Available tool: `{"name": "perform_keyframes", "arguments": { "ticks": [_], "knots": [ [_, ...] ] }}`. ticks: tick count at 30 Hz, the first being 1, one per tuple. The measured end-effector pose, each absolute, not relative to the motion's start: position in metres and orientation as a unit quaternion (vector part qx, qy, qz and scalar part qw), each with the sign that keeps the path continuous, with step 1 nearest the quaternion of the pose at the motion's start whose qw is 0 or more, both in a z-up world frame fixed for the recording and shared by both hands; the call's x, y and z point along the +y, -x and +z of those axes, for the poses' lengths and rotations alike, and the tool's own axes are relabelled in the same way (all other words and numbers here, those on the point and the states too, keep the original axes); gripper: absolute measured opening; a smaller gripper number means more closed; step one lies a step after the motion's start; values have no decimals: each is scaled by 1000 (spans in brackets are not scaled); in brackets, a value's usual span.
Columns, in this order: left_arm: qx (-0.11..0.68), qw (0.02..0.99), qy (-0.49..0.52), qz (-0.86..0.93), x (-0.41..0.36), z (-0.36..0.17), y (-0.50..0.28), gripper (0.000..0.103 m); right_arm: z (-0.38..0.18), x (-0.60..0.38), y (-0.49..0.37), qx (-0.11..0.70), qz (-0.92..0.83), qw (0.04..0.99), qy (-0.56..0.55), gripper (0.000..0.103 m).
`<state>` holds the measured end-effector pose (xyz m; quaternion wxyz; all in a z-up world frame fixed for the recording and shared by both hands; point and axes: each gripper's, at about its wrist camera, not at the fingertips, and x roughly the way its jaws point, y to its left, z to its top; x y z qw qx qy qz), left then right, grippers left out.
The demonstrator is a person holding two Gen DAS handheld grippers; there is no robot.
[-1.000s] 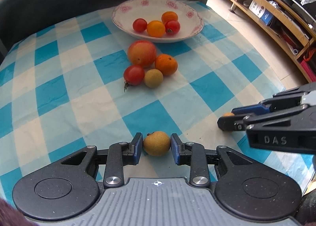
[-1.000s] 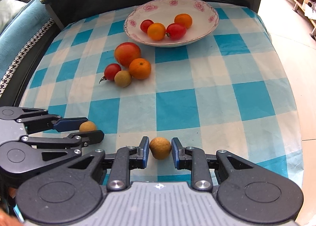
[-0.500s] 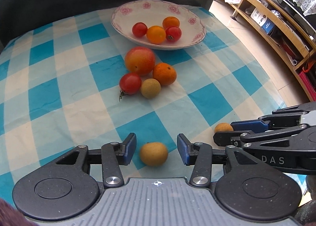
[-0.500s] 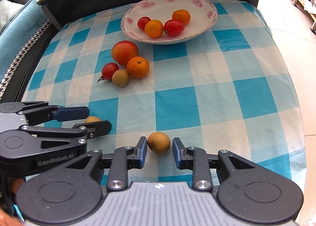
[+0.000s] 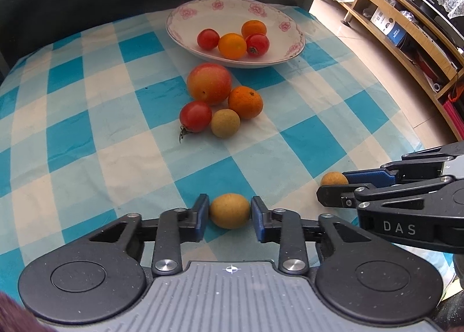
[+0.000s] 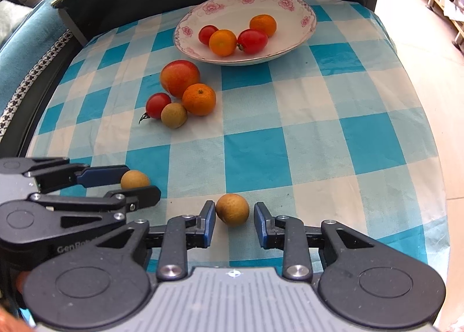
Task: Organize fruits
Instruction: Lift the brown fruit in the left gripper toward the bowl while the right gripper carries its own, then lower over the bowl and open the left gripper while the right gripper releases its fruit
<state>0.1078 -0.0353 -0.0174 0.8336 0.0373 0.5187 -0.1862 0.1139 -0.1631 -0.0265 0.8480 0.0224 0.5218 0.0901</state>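
Gripping a round, rough-skinned longan (image 5: 229, 210), left hand-held gripper (image 5: 229, 214) closing.

1. The left gripper (image 5: 229, 211), whose jaws stood spread half a second ago, is closing again on the left longan (image 5: 229, 210) between its pads.
2. The right gripper (image 6: 234, 211) has loosened slightly. The right longan (image 6: 232, 209) now sits nearer the fingertips, with a small gap at one pad.

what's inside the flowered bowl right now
The flowered bowl holds four small fruits in a cluster: two red tomatoes and two small oranges. The bowl floor beneath them is covered, so anything smaller underneath cannot be seen.
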Motion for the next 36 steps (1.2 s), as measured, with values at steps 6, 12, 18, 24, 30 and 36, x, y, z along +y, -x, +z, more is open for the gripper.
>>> {"name": "perform_keyframes", "arguments": {
  "ticks": [6, 12, 18, 24, 30, 36],
  "knots": [
    [517, 833, -39, -190, -36, -17, -108, 38, -25, -163, -113, 518, 90, 850, -22, 28],
    [510, 838, -26, -194, -35, -9, -109, 38, -18, -165, -112, 504, 93, 858, -30, 28],
    [503, 842, -18, -195, -35, -2, -112, 38, -12, -168, -114, 494, 93, 863, -40, 28],
    [496, 846, -17, -196, -37, 4, -117, 38, -8, -167, -117, 487, 96, 867, -44, 28],
    [485, 852, -6, -198, -40, 12, -128, 38, -2, -165, -125, 479, 98, 871, -48, 28],
    [477, 857, 0, -195, -44, 19, -143, 38, 6, -166, -138, 470, 95, 876, -55, 28]
  ]
}}
